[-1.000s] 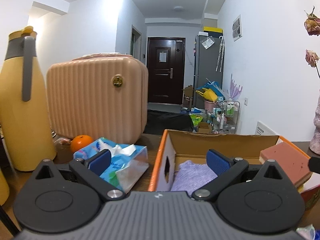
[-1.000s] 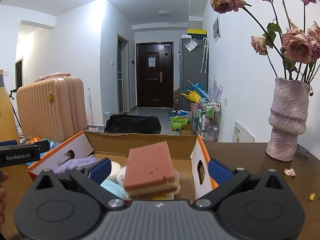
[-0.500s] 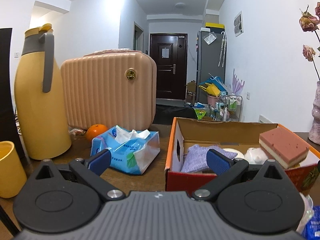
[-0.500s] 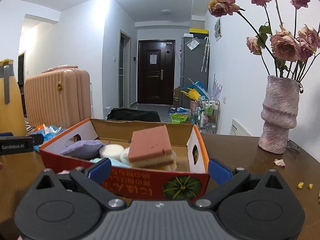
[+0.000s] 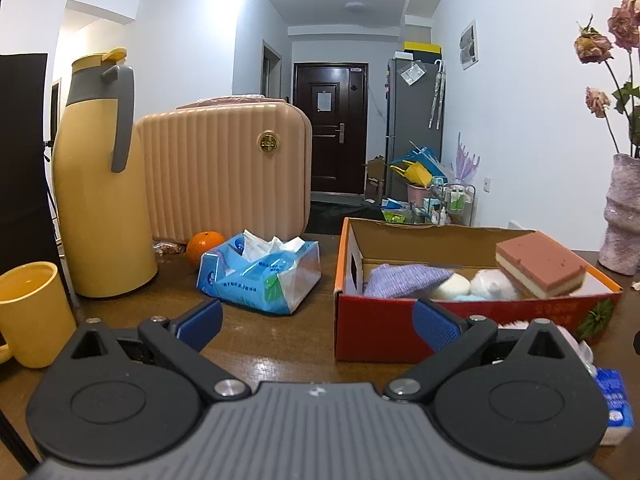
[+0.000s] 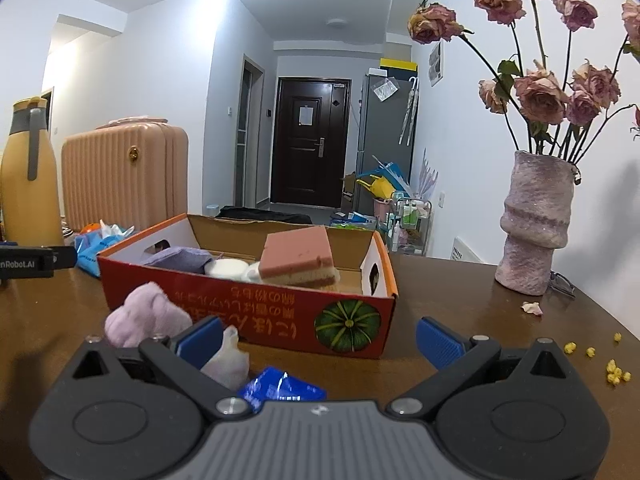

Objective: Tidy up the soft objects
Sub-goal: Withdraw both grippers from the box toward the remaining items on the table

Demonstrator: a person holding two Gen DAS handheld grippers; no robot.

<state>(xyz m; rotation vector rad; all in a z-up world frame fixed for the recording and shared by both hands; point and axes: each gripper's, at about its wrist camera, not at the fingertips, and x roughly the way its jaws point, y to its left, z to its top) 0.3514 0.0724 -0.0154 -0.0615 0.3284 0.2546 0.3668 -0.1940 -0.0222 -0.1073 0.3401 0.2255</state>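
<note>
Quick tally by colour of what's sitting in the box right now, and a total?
Pink: 1, the sponge resting on top at the right of the box.
Purple: 1, the cloth at the left.
White: 2, a round pad and a fluffy ball.
Total: 4 clearly visible; something pale blue peeks out beneath, too hidden to count.

Left gripper (image 5: 316, 322): grey ribbed housing, small white logo at centre, two black round-hubbed linkage arms, silver pivot screws, blue ridged pads (image 5: 434, 326). Right gripper (image 6: 320, 334): identical build. Black bar at right view's left edge, white "Robot.AI" lettering.
</note>
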